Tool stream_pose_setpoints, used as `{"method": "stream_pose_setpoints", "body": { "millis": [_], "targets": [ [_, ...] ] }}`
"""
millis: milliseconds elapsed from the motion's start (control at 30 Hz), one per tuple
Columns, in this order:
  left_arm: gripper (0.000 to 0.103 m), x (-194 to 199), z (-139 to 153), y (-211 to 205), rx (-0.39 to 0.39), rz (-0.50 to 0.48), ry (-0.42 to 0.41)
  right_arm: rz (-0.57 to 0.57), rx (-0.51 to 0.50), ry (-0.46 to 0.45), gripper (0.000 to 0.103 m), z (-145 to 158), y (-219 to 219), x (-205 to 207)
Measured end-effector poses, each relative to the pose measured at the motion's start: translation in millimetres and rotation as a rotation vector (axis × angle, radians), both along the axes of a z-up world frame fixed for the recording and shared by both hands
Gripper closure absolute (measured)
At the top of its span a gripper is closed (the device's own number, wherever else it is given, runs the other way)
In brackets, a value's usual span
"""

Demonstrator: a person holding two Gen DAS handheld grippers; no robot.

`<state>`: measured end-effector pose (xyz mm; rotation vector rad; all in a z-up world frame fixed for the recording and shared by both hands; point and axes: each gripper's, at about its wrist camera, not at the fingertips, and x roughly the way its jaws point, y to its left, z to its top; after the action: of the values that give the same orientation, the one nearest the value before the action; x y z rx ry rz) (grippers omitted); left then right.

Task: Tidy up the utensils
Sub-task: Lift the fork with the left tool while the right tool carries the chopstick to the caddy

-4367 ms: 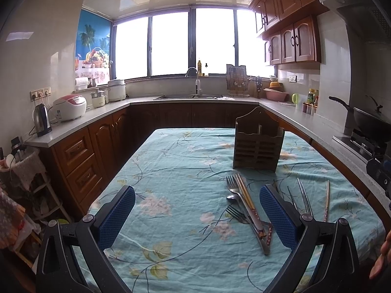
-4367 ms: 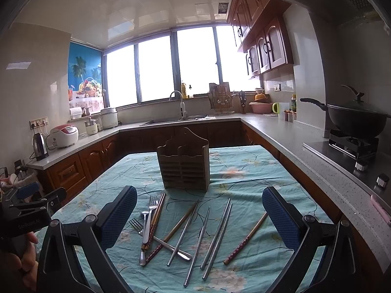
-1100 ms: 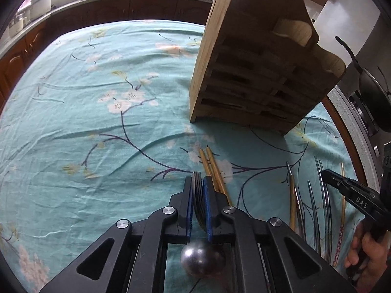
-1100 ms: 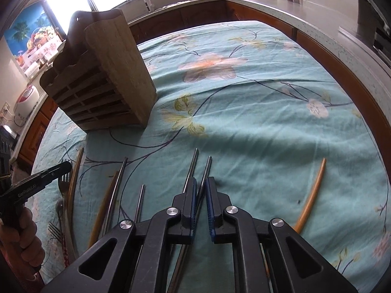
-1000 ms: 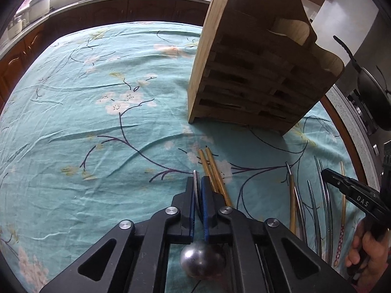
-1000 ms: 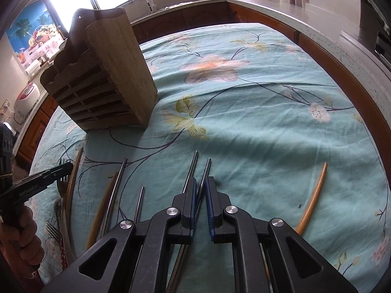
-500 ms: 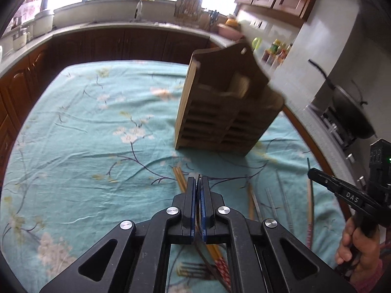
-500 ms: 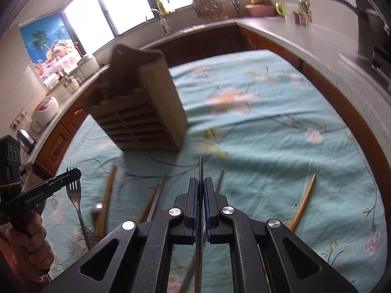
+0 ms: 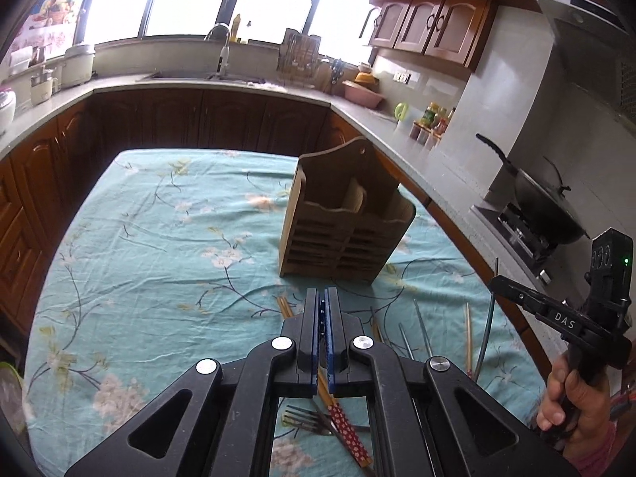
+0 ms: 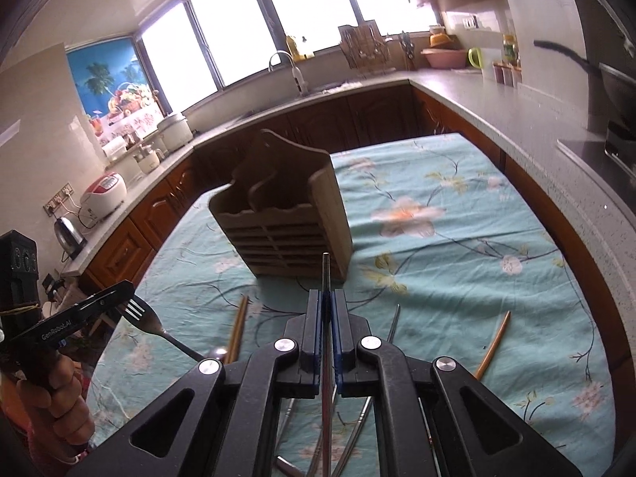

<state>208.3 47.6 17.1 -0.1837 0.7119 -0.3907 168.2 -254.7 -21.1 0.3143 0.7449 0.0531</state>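
A wooden utensil holder (image 9: 344,222) stands on the flowered tablecloth, also in the right wrist view (image 10: 284,214). My left gripper (image 9: 321,298) is shut on a metal fork (image 10: 145,320), held above the table left of the holder. My right gripper (image 10: 326,298) is shut on a metal chopstick (image 10: 326,274) that sticks out toward the holder; it also shows in the left wrist view (image 9: 487,318). Wooden chopsticks (image 10: 237,328), metal chopsticks (image 9: 422,324), another fork (image 9: 306,423) and a red-patterned chopstick (image 9: 349,433) lie on the cloth.
A single wooden chopstick (image 10: 493,344) lies to the right. Counters surround the table, with a wok (image 9: 544,210) on the stove at right, a sink (image 9: 222,53) at the back, and a kettle (image 10: 71,234) and rice cooker (image 10: 103,194) at left.
Both grippers have risen from the table, the left lifting the fork and the right lifting a metal chopstick. The holder now appears farther away and lower in both views.
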Motion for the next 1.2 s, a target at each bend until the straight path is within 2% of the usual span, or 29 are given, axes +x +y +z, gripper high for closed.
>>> {"method": "stream_pose_setpoints", "body": {
  "millis": [300,533,933,1200],
  "targets": [
    [0.103,-20,23,9,0.002,0.020,-0.076,-0.013,-0.004,-0.104,0.099,32,5,-9],
    [0.103,-15,39,15,-0.006,0.042,-0.124,-0.020,-0.013,-0.179,0.099,55,6,-1],
    [0.103,24,66,17,0.000,0.140,-0.229,-0.090,-0.005,-0.390,0.099,110,-5,34],
    [0.103,70,61,5,-0.004,0.196,-0.232,-0.150,0.006,-0.488,0.099,125,-14,72]
  ]
}}
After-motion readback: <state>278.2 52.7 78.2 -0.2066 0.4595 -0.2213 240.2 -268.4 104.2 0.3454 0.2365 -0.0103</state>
